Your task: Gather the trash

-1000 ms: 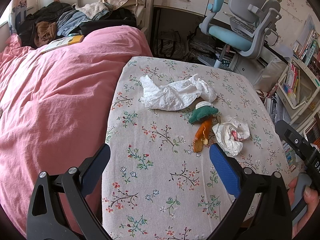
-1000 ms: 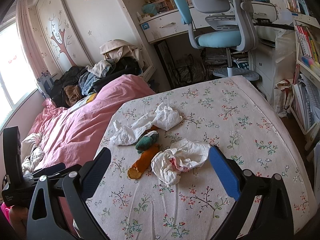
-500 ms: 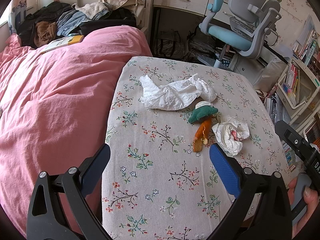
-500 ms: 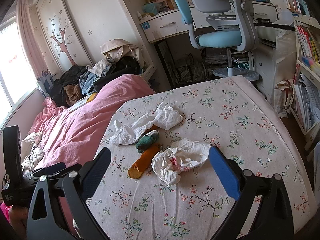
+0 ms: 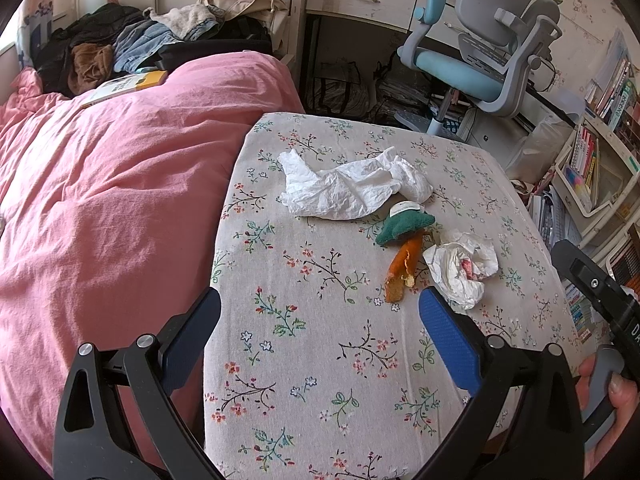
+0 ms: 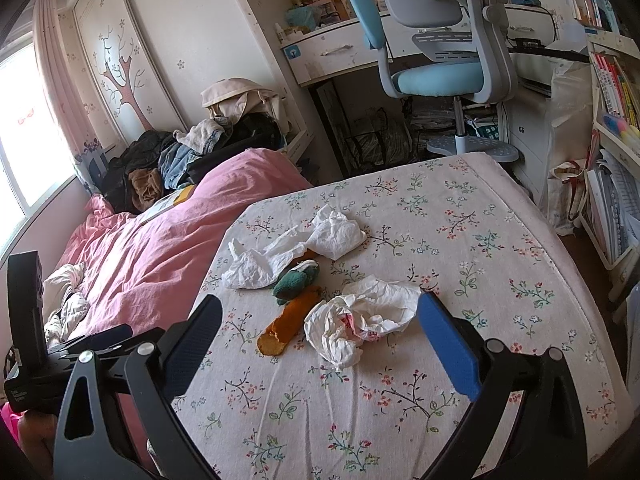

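On the floral sheet [image 5: 320,360] lie a long crumpled white tissue [image 5: 352,188], a smaller crumpled tissue with a red stain [image 5: 464,268] and a plush carrot toy with a green top [image 5: 404,240]. They also show in the right wrist view: long tissue [image 6: 304,248], stained tissue [image 6: 360,316], carrot [image 6: 292,312]. My left gripper [image 5: 320,320] is open and empty, short of the trash. My right gripper [image 6: 320,324] is open and empty, its jaws on either side of the stained tissue, a little above it.
A pink duvet [image 5: 100,200] covers the bed to the left, with piled clothes [image 5: 132,48] and a book [image 5: 124,86] at its far end. A blue-grey desk chair [image 5: 480,60] and desk stand beyond. Bookshelves [image 5: 600,152] stand at the right.
Both views shift only slightly; the right gripper has crept a little toward the stained tissue. Nothing on the sheet has moved.
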A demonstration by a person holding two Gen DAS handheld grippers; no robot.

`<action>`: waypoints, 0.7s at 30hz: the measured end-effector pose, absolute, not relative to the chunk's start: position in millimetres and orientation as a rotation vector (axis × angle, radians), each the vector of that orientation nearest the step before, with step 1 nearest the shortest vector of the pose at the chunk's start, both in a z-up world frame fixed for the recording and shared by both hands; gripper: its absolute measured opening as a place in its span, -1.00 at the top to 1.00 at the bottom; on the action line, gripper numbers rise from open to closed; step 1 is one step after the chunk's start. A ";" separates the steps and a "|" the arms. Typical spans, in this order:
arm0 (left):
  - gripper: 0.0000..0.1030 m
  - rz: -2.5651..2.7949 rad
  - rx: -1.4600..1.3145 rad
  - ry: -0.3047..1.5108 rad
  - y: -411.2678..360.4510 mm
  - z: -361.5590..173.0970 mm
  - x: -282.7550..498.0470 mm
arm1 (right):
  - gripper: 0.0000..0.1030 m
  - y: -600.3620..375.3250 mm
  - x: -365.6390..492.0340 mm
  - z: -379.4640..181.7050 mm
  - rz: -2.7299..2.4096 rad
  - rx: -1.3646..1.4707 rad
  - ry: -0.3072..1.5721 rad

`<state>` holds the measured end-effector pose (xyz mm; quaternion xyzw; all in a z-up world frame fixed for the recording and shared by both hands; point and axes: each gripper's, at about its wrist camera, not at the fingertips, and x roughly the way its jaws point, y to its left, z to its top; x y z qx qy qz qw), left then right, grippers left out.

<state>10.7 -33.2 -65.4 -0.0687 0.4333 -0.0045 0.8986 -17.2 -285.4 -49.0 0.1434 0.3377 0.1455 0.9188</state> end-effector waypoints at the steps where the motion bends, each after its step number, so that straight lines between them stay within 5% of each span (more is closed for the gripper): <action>1: -0.86 -0.009 -0.143 0.897 -33.1 -65.5 11.2 | -0.83 -285.4 -17.1 -48.9 0.299 0.295 0.694; 21: -0.86 -0.010 -0.142 0.899 -34.1 -65.7 10.3 | -0.83 -288.9 -23.1 -46.9 0.296 0.290 0.692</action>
